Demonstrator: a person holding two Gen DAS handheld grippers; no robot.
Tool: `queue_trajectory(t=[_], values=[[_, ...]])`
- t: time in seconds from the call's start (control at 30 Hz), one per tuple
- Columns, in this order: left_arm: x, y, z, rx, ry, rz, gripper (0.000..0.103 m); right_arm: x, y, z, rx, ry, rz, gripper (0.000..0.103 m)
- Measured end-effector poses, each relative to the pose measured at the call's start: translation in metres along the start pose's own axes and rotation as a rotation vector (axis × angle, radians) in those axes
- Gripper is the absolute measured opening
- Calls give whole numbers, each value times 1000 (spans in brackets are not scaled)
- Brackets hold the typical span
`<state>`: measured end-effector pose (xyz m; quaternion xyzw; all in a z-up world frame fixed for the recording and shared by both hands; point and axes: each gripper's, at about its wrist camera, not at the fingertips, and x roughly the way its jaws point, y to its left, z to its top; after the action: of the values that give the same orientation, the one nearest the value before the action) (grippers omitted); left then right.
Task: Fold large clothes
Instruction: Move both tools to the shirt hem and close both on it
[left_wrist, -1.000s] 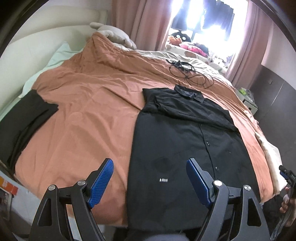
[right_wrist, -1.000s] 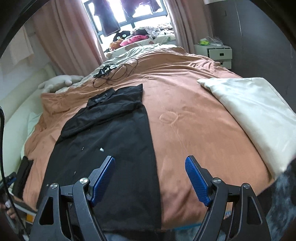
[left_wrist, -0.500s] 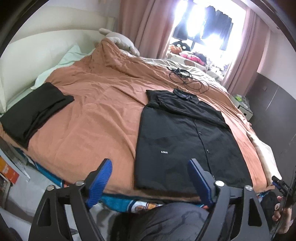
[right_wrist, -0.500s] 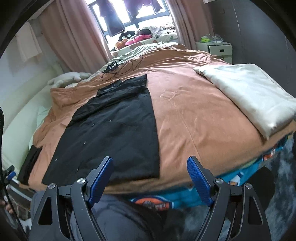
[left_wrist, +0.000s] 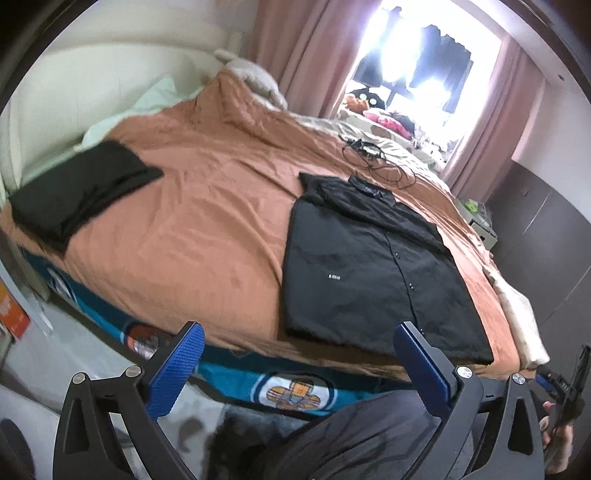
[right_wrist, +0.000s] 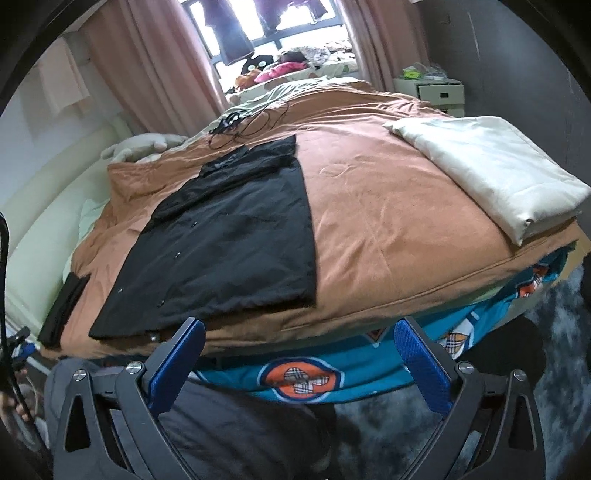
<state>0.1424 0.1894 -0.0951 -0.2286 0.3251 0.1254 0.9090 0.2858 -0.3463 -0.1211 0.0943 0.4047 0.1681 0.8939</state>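
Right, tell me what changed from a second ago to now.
Both grippers pulled back off the bed: the left gripper and right gripper now sit past the mattress edge, jaws just opened wider, nothing between them. The black shirt stayed flat on the brown cover, sides still folded in.

- Black shirt (left_wrist: 373, 273): small white chest mark too small to read; sleeves tucked out of sight under the body.
- Folded black garment (left_wrist: 77, 188) at the bed's left edge: kind not discernible; in the right wrist view (right_wrist: 62, 306) only a thin sliver shows.
- Window (left_wrist: 413, 55): blown out by glare, dark hanging items only silhouettes.
- Clutter on the sill (right_wrist: 280, 66): too small to sort.
- Person's hand (left_wrist: 554, 439): cut by the frame's lower right edge, holding the other gripper's handle, mostly out of frame.
- Person's legs (right_wrist: 229, 435): partly behind the gripper arms.
- Black cable (left_wrist: 373, 158): ends indistinct.
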Motion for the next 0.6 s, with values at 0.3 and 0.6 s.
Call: queue_trajectory(t=[0.3,0.6], values=[[55,16,-3,-34,89,-52,100,48,-14,2,91,39,73,98],[132,26,1,-102,230,-103,55,108,-25,16,210,118,179,76]])
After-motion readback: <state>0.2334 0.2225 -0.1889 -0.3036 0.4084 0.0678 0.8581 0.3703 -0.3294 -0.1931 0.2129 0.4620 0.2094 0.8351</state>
